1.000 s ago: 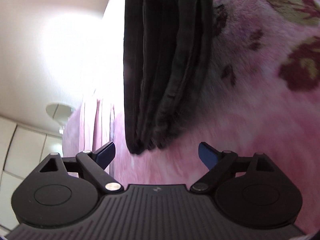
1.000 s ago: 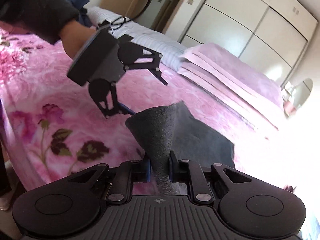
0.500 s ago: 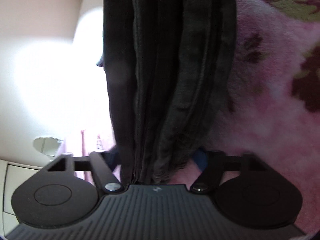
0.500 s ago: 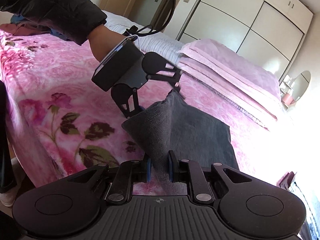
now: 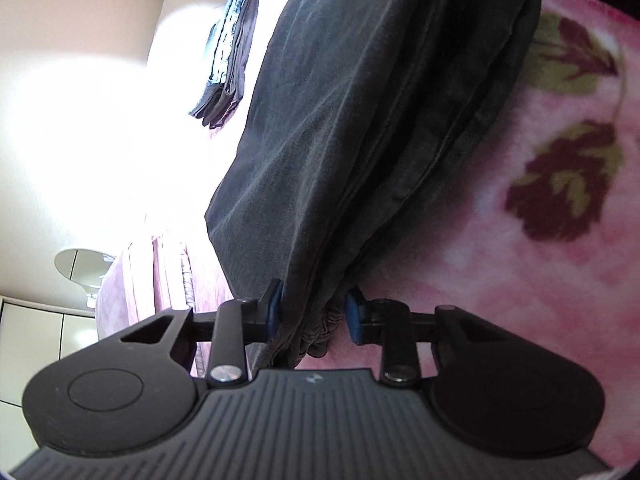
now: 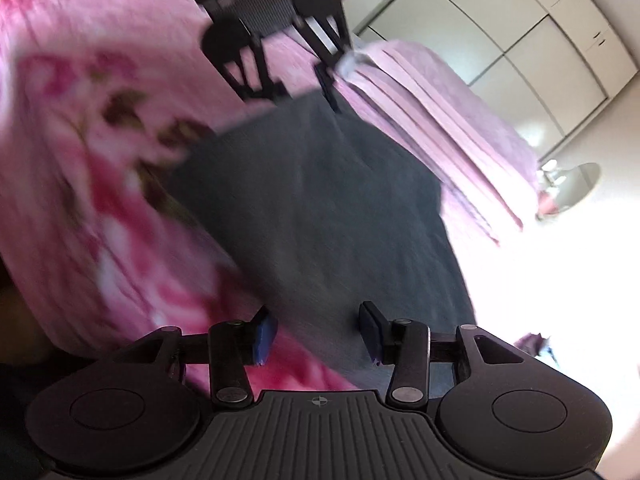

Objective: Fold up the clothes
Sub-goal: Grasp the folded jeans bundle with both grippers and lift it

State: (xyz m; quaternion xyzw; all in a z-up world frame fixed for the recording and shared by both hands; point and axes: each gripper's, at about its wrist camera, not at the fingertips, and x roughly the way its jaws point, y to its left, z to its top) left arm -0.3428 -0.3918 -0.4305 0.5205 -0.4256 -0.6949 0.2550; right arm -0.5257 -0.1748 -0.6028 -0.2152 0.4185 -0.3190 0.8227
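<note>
Right gripper let go: half a second ago it pinched the dark grey garment, now its fingers are spread over the cloth lying on the pink floral blanket; left gripper went from spread to bracketing the bunched far corner, pads touching fabric, full clamp unclear. Reads as handoff; left likely leads the next fold.

One dark garment, one floral blanket, two claws.
</note>
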